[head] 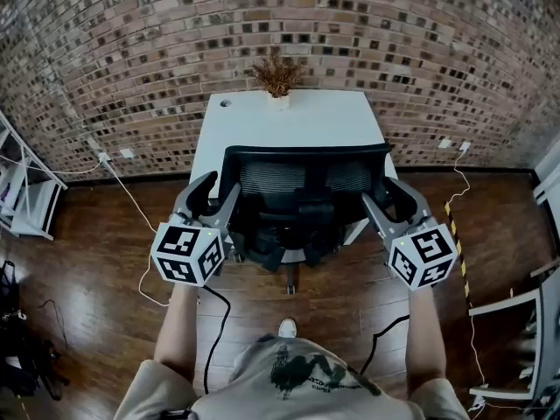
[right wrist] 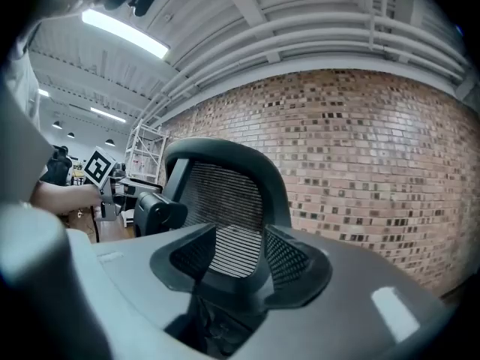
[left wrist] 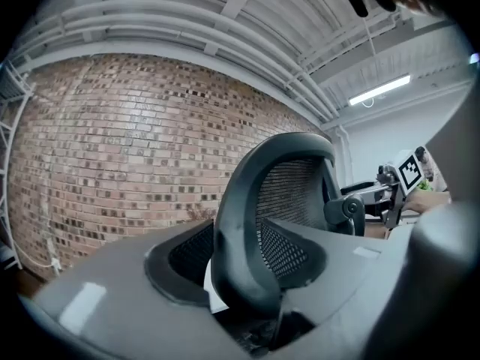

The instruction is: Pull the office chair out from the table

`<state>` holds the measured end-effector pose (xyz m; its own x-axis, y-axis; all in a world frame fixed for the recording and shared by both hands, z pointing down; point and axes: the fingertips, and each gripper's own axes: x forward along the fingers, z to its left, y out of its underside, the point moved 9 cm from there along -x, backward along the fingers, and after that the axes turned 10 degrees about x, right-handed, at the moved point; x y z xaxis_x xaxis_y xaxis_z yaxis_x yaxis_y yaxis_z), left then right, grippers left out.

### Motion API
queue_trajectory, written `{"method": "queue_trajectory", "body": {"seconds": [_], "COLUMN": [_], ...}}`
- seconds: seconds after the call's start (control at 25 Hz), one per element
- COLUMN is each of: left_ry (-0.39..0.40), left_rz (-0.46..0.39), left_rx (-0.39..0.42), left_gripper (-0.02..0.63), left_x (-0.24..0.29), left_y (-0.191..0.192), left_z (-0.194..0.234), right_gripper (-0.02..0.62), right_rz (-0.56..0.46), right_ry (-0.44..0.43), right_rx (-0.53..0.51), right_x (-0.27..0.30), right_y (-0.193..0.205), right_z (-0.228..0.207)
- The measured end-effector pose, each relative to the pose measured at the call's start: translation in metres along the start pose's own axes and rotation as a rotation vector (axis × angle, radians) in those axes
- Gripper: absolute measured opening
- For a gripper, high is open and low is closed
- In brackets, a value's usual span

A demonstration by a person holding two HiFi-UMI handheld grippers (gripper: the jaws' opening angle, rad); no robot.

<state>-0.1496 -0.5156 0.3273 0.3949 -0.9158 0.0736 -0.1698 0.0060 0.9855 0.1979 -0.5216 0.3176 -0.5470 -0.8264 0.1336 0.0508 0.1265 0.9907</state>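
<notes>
The left gripper (head: 219, 191) and the right gripper (head: 382, 192) keep their jaws half open, loose around the office chair (head: 297, 201) back; the tabletop (head: 297, 121) is at twelve o'clock.

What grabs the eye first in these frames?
The black mesh office chair sits at centre, back toward the person, drawn up to the white table. The left gripper and right gripper flank its backrest, each with jaws apart around a side edge of the frame. Behind, a brick wall fills the view, with a dried plant at the table's far edge.
</notes>
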Motion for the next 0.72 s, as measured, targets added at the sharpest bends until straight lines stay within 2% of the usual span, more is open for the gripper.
{"method": "queue_trajectory", "body": {"seconds": [0.32, 0.48, 0.6, 0.72], "left_ry": [0.122, 0.203, 0.289, 0.346], "left_rz": [-0.013, 0.020, 0.053, 0.068], "left_rx": [0.017, 0.034, 0.041, 0.053], "left_gripper": [0.297, 0.333, 0.364, 0.364], "left_x": [0.019, 0.030, 0.039, 0.046], "left_y": [0.000, 0.003, 0.004, 0.002], "left_z": [0.016, 0.025, 0.025, 0.026], "right_gripper": [0.297, 0.333, 0.391, 0.402], "right_rz": [0.026, 0.054, 0.095, 0.123], "right_ry": [-0.086, -0.151, -0.220, -0.254], "right_rx": [0.075, 0.129, 0.116, 0.094], "right_x": [0.020, 0.033, 0.043, 0.055], "right_y": [0.001, 0.000, -0.002, 0.001], "right_z": [-0.035, -0.050, -0.056, -0.061]}}
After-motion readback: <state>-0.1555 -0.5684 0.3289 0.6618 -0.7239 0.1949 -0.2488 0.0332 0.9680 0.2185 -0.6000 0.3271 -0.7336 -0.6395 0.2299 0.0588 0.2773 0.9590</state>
